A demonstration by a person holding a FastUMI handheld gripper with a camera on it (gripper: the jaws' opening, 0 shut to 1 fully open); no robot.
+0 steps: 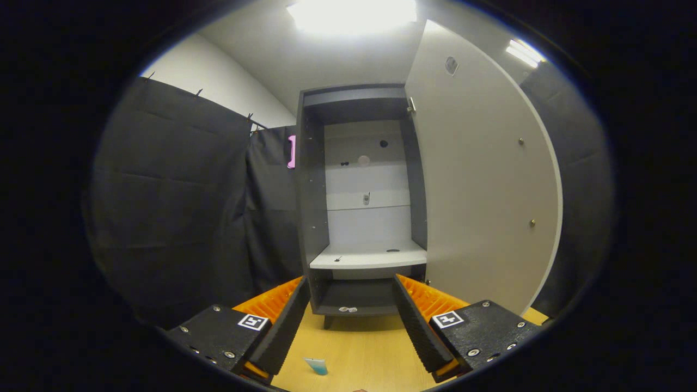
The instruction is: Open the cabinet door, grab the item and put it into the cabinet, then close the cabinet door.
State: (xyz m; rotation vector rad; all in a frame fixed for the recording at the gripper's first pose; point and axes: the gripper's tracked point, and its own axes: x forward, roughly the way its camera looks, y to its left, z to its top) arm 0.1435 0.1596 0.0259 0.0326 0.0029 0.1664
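Note:
A tall grey cabinet [313, 190] stands straight ahead of my gripper [351, 288] with its white door [479, 174] swung wide open to the right. Inside, a white shelf [367, 257] sits at mid height and a darker lower compartment [354, 296] lies under it, both nearly bare. My gripper is open, its two fingers spread apart with nothing between them, and the cabinet's foot shows through the gap. A small teal and white item [317, 366] lies on the wooden floor [365, 348] below and between the fingers, close to the left finger.
Black cloth walls [174, 218] hang on the left and behind the open door on the right. A small pink thing [292, 151] hangs beside the cabinet's top left side. A ceiling light [351, 13] glares overhead.

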